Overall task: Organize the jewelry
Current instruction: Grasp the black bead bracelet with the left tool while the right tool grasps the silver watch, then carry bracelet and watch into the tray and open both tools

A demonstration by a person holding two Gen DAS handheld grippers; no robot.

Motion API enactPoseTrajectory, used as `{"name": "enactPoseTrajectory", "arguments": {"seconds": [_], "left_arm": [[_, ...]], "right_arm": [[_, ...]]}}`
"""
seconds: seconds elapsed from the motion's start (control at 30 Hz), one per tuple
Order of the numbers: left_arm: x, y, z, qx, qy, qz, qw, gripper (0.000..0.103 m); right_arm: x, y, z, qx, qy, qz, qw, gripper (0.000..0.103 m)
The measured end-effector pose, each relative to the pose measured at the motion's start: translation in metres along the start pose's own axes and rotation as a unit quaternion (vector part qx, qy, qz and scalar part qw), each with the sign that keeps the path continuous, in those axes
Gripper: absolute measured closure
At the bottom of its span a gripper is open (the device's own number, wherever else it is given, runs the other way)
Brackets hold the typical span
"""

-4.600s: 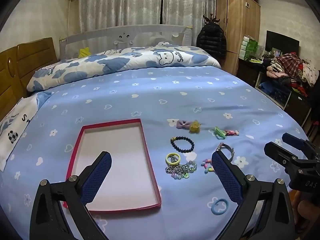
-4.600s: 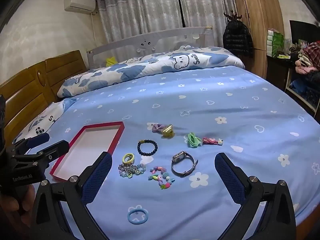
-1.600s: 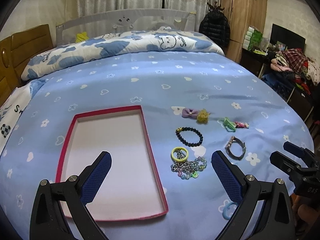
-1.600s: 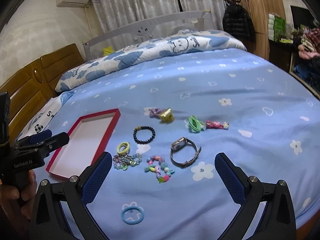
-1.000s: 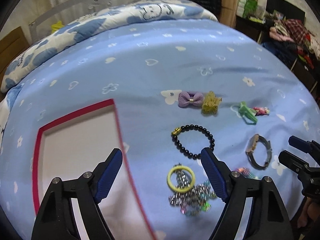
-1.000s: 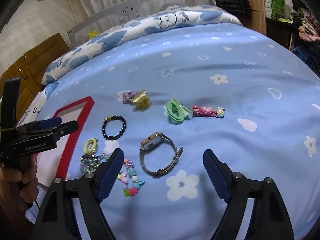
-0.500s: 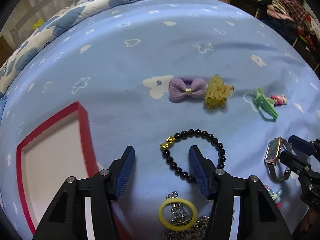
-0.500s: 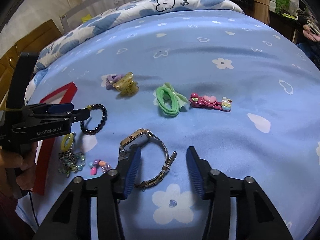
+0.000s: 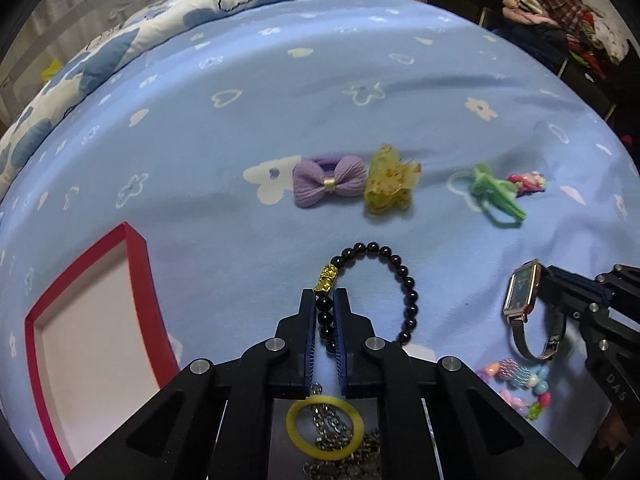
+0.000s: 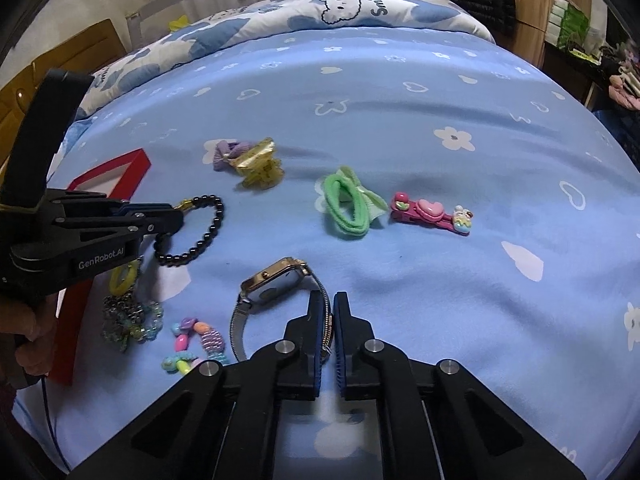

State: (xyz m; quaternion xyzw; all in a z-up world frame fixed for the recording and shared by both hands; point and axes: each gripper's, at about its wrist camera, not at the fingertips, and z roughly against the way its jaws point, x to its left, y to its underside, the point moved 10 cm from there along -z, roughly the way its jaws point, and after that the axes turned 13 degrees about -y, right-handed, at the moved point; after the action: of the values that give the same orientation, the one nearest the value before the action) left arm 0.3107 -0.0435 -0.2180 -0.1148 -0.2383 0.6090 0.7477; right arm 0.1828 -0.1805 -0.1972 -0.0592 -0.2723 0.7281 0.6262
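My left gripper (image 9: 323,300) is shut on the black bead bracelet (image 9: 408,280), its jaws closing tight on the beads just below the gold charm. The bracelet lies on the blue bedsheet. My right gripper (image 10: 328,304) is shut on the metal strap of the gold-framed watch (image 10: 276,280), jaws closing on it; the watch face stands tilted to the left of the fingers. The right wrist view shows the left gripper (image 10: 178,216) at the bracelet (image 10: 208,236) from the side. The red-rimmed box (image 9: 138,264) lies open to the left.
A purple bow (image 9: 329,184) and yellow clip (image 9: 390,188) lie beyond the bracelet. A green hair tie (image 10: 346,208) and pink clip (image 10: 432,212) sit further right. Near me are a yellow ring on a chain (image 9: 324,428) and a colourful bead bracelet (image 10: 196,344).
Both grippers came down onto the bed and went from wide open to shut, the left on the bead bracelet, the right on the watch strap.
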Motion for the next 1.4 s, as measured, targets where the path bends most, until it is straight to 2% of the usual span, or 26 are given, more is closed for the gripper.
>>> {"name": "enactPoseTrajectory", "arguments": {"seconds": [0.33,0.63,0.77,1.0,1.13,1.4], "left_arm": [[0.033,0.018,0.064,-0.041,0.031,0.062,0.9967,0.096],[0.084,0.046,0.122,-0.071,0.048,0.130,0.9878,0.096],[0.112,0.061,0.139,-0.077,0.044,0.157,0.9835,0.096],[0.164,0.089,0.143,-0.065,0.023,0.208,0.9757,0.096],[0.185,0.092,0.137,-0.058,0.018,0.227,0.9720,0.096],[0.215,0.091,0.098,-0.033,0.016,0.252,0.9670,0.096]], "right_arm": [[0.027,-0.013,0.025,-0.037,-0.032,0.004,0.999,0.100],[0.074,-0.030,0.031,-0.053,-0.085,0.015,0.995,0.100],[0.100,-0.035,0.022,-0.049,-0.109,0.024,0.992,0.100],[0.154,-0.044,-0.004,-0.035,-0.153,0.045,0.987,0.100],[0.189,-0.053,-0.019,-0.028,-0.173,0.065,0.982,0.100],[0.234,-0.067,-0.063,-0.001,-0.189,0.096,0.977,0.100]]}}
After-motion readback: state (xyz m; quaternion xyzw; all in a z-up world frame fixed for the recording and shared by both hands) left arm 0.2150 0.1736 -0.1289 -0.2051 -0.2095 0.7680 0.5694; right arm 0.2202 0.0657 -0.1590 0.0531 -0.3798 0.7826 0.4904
